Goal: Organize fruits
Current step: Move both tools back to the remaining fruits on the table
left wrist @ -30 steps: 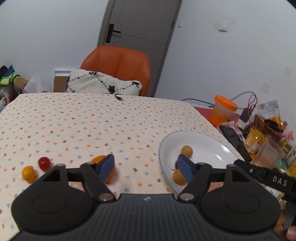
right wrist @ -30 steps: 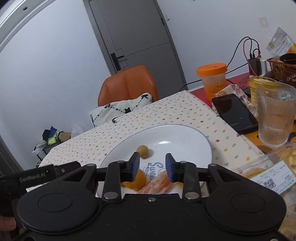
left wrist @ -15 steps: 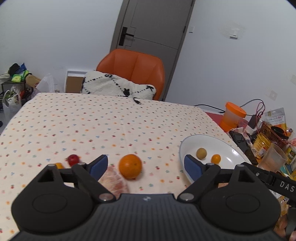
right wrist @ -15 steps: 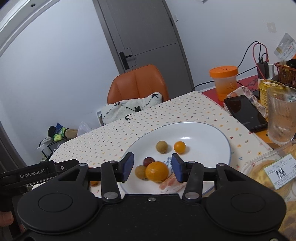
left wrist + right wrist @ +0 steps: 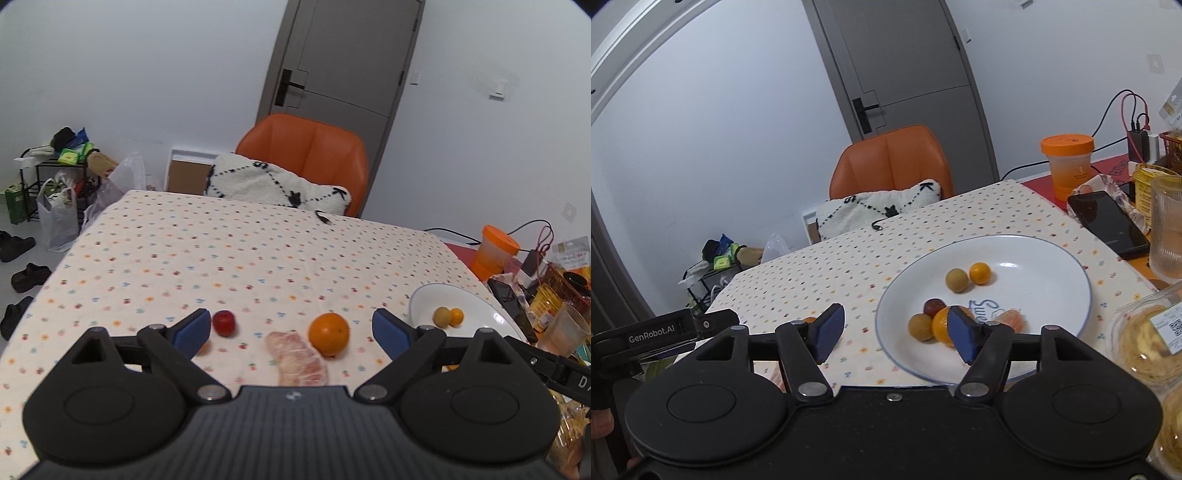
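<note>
Left wrist view: left hand-held gripper [image 5: 291, 330] spread wide, empty, above the worktop [image 5: 221, 251]. Between its fingers, lower centre: orange [image 5: 328, 334] just beside a peeled pomelo segment [image 5: 299, 363]; red fruit [image 5: 224, 322] near the left finger. Plate [image 5: 476, 306] at right.

Right wrist view: right hand-held gripper [image 5: 895, 332] wide, empty, over the plate's [image 5: 1034, 254] near-left rim. Plate holds six fruits: two tan, one dark red, two orange, one peeled segment.
</note>
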Tool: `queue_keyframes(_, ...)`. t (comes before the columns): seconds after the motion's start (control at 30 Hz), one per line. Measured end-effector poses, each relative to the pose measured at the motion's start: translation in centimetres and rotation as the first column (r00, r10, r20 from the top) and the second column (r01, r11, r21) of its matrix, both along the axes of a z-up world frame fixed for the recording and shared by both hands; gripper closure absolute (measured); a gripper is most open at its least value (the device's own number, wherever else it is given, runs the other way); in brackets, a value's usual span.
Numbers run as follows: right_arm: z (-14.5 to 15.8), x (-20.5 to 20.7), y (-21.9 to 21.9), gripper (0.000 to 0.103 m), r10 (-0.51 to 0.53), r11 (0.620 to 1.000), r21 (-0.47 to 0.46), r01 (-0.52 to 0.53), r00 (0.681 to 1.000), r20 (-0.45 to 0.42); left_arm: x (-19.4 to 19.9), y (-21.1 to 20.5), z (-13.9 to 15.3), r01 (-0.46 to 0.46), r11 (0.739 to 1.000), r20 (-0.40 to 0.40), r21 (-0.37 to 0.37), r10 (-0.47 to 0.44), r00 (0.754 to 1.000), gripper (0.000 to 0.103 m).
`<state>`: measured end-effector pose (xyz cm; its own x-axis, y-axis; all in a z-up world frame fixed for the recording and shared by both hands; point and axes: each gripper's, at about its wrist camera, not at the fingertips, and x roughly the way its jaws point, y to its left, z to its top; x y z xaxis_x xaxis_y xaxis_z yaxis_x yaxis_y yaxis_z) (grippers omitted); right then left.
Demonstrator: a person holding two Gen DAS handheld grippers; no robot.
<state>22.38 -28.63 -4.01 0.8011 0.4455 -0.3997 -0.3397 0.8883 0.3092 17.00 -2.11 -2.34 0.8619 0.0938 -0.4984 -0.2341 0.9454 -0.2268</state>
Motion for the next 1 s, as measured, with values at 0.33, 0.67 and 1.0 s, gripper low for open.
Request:
queue_keyframes(0.33, 0.1, -1.0, 1.7, 0.039, 0.037, 0.999, -0.008, -0.037, 0.999, 0.000, -1.9, 2.5, 0.0, -0.059, 0.998, 0.002, -0.003, 0.059, 0.998, 0.010)
queue_keyframes(0.67, -0.1, -1.8, 3.7, 0.037, 0.071, 0.997, -0.032, -0.071, 0.997, -0.005, -3.7, 5.3, -0.4, -0.115, 0.993, -0.001, -0.026, 0.115, 0.993, 0.010)
queue_keyframes(1.0, -0.4, -2.5, 6.1, 0.035, 0.122, 0.991, -0.058, -0.123, 0.992, -0.020, -4.7, 7.8, -1.3, -0.157, 0.987, -0.010, -0.046, 0.156, 0.988, 0.010)
